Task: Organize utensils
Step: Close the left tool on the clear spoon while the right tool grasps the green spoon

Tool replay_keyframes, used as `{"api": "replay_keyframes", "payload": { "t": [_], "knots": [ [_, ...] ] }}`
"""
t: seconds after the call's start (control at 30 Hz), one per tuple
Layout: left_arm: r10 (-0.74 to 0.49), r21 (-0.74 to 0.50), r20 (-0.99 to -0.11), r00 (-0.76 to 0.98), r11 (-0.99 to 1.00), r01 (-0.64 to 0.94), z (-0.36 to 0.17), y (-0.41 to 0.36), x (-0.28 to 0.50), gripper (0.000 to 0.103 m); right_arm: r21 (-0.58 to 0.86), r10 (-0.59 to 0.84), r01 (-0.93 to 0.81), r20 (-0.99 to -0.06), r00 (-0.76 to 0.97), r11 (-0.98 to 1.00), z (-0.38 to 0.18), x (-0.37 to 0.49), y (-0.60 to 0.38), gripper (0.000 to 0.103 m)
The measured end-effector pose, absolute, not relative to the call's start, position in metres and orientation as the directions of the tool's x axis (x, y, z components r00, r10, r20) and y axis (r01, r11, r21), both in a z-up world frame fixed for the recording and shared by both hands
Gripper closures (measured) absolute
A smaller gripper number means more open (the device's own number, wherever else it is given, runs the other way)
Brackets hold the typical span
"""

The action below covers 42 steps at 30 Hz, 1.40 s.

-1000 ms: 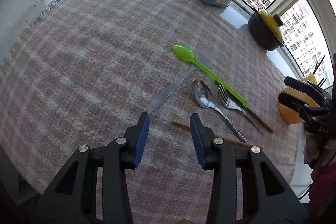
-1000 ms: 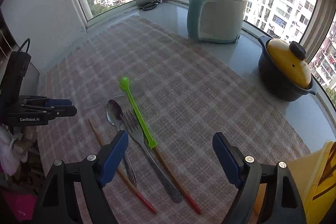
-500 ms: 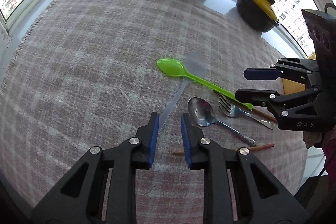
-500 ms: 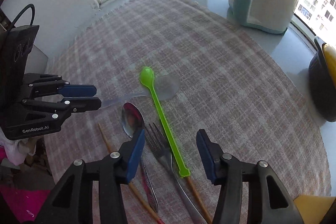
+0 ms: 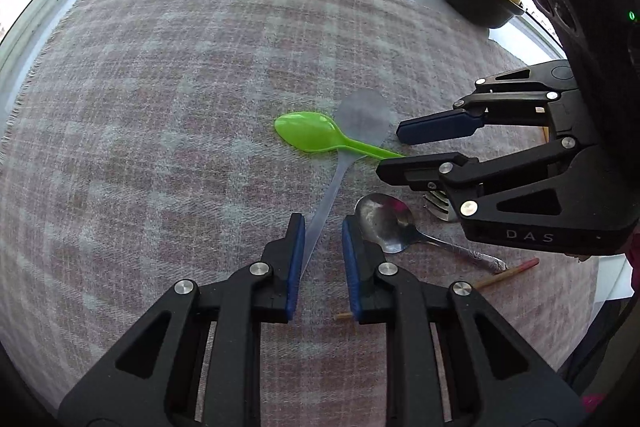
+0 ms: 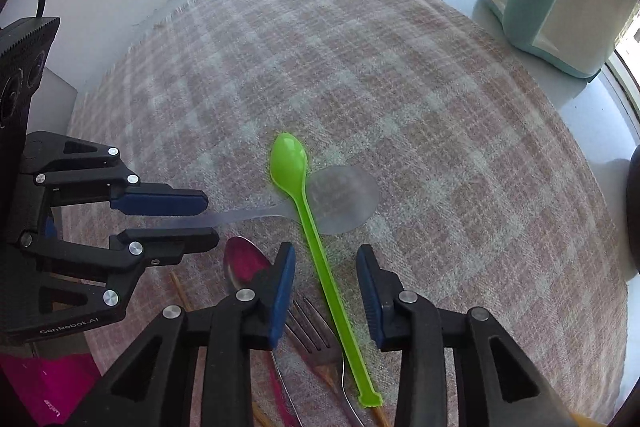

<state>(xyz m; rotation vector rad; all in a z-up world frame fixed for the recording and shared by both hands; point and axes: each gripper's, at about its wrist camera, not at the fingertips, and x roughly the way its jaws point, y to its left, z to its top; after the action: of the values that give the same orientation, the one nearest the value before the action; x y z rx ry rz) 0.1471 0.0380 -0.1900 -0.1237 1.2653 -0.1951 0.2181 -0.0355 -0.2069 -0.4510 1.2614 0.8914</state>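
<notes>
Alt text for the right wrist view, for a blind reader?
The right tongs straddle a green spoon's handle, not gripping, on a checked cloth. Its handle crosses a clear spoon whose handle lies between the left tongs.

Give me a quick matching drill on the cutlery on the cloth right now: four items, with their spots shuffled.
Items:
1. green spoon
2. clear spoon
3. metal spoon
4. fork

Spots:
A. handle between the left gripper's fingers
B. handle between the right gripper's fingers
C. under the green handle, by the right gripper
D. just right of the left gripper's fingertips

Pairs: 1-B, 2-A, 3-D, 4-C
</notes>
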Motion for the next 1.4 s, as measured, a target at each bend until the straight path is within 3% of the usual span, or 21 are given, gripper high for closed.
{"api": "replay_keyframes", "payload": {
  "t": [0.17,0.4,0.77,0.87,1.13,1.27,1.4],
  "knots": [
    [-0.204,-0.178,-0.938,0.278,0.977,0.116,-0.194,0.034,0.153,0.085,0.153,0.311,-0.794,-0.949,0.047,0.588,-0.208,0.219,-0.027,0.072],
    [-0.189,-0.156,-0.947,0.261,0.978,0.140,-0.199,0.031,0.162,0.085,0.119,0.279,-0.795,-0.958,0.066,0.595,-0.210,0.220,-0.023,0.085],
    [-0.168,-0.112,-0.953,0.250,0.968,0.224,-0.202,0.011,0.176,0.085,0.126,0.278,-0.808,-0.959,0.049,0.576,-0.206,0.219,-0.034,0.085],
    [-0.153,-0.103,-0.954,0.258,0.975,0.198,-0.203,0.012,0.182,0.094,0.122,0.272,-0.797,-0.961,0.055,0.591,-0.206,0.222,-0.035,0.088],
    [-0.126,-0.090,-0.954,0.270,0.986,0.143,-0.202,0.028,0.184,0.097,0.107,0.260,-0.796,-0.963,0.065,0.596,-0.204,0.224,-0.036,0.088],
    [-0.135,-0.104,-0.955,0.265,0.986,0.128,-0.201,0.033,0.182,0.097,0.090,0.253,-0.800,-0.964,0.079,0.593,-0.204,0.222,-0.031,0.082],
    [-0.139,-0.114,-0.956,0.260,0.988,0.107,-0.200,0.037,0.182,0.095,0.077,0.245,-0.803,-0.965,0.088,0.592,-0.204,0.222,-0.025,0.082]
  ]
}}
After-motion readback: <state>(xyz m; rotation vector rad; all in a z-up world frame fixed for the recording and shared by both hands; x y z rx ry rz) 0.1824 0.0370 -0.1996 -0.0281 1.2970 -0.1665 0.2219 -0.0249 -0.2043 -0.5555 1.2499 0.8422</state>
